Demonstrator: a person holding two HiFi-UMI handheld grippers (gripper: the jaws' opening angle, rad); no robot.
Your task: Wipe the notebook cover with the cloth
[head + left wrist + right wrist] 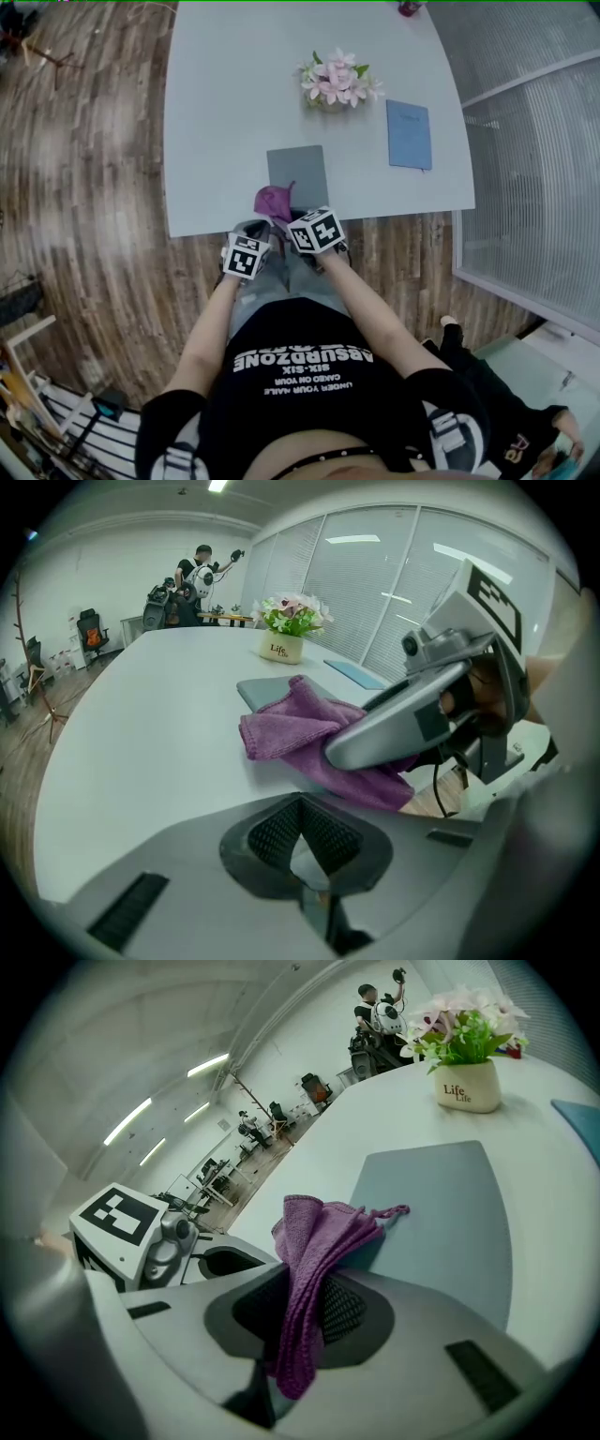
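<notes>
Broadly, the wood-plank floor (84, 187) surrounds a pale table (216, 112), and the person stands at its near edge with both forearms stretched forward. On the table, closest to the person, lies the grey notebook (297, 172), flat and shut, with its near edge close to the table's edge. A blue booklet (409, 134) lies well apart from it on the right, and a white pot of pink flowers (336, 82) stands further back, between the two. The purple cloth (274, 200) sits at the notebook's near left corner. In the right gripper view it hangs bunched between the pads, and its free end, with a small loop, reaches over the notebook's near edge. The right gripper (314, 1283) has its jaws pressed together on this cloth, which is pinched in folds with a tail hanging below the pads. The left gripper (302, 803) is just beside it on the left, over the table's near edge. Its jaws meet at the tips and have nothing between them. From its view the right gripper's body lies across the cloth, and the notebook shows just behind. Far off in the room, a person (199, 574) stands by some desks.
</notes>
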